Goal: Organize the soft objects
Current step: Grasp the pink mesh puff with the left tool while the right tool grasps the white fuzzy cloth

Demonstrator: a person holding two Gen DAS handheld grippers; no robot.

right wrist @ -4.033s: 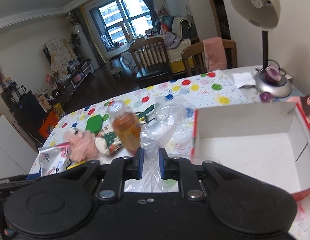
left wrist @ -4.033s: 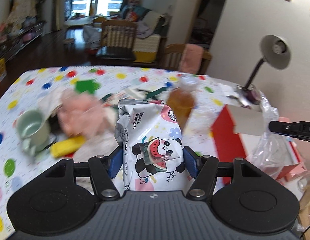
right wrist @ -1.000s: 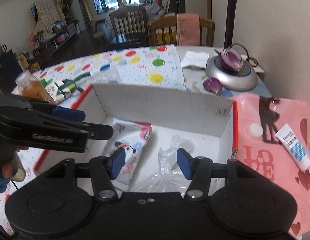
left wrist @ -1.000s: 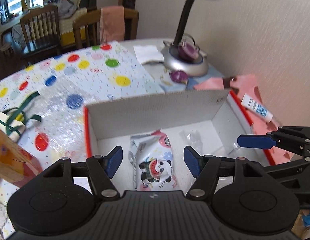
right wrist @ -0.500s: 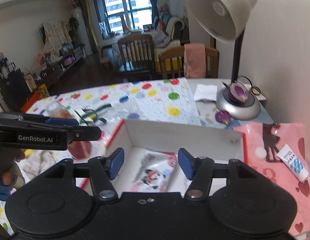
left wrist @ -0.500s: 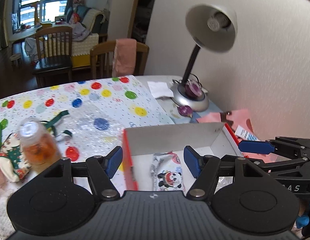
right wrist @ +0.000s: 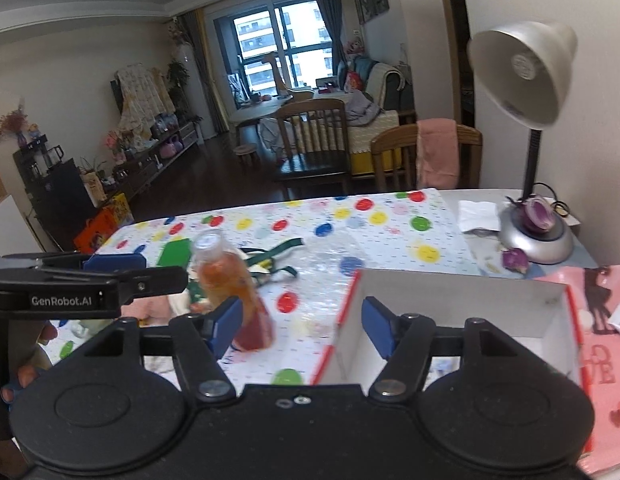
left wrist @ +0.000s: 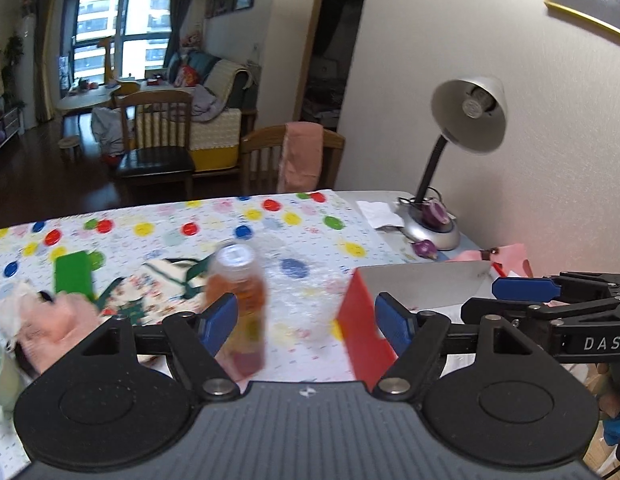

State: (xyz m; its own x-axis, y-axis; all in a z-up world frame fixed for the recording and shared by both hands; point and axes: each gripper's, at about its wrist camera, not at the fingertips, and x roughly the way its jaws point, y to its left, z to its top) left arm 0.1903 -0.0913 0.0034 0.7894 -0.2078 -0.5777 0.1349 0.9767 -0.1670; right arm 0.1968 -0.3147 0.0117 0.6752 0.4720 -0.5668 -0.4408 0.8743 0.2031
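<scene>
Both grippers hang above the table with their blue-padded fingers spread wide, and neither one holds anything. The left gripper (left wrist: 306, 322) is seen from its own camera over the dotted tablecloth; the right gripper (right wrist: 301, 326) is beside it and looks the same way.

Just ahead of the right gripper stands the open cardboard box with red outer sides and white inner walls (right wrist: 462, 296). Only bare white walls and a strip of its floor are visible; what lies deeper inside is hidden by the gripper body. In the left view the red corner of this box (left wrist: 360, 336) is near the right fingertip.

To the left of the box stands an upright clear plastic bottle with orange drink and a white cap (right wrist: 229, 280). It is blurred in the left view (left wrist: 239, 304).

Further left, the soft pink plush toy (left wrist: 57, 324) lies on the white tablecloth with coloured dots (left wrist: 269, 216), touching a patterned cloth pouch with green straps (left wrist: 161, 284). A flat green rectangle (left wrist: 73, 272) lies behind them.

At the far right corner stands a silver desk lamp with a bell shade (right wrist: 526, 80), and a pink paper bag with hearts (right wrist: 602, 360) lies beside the box.
</scene>
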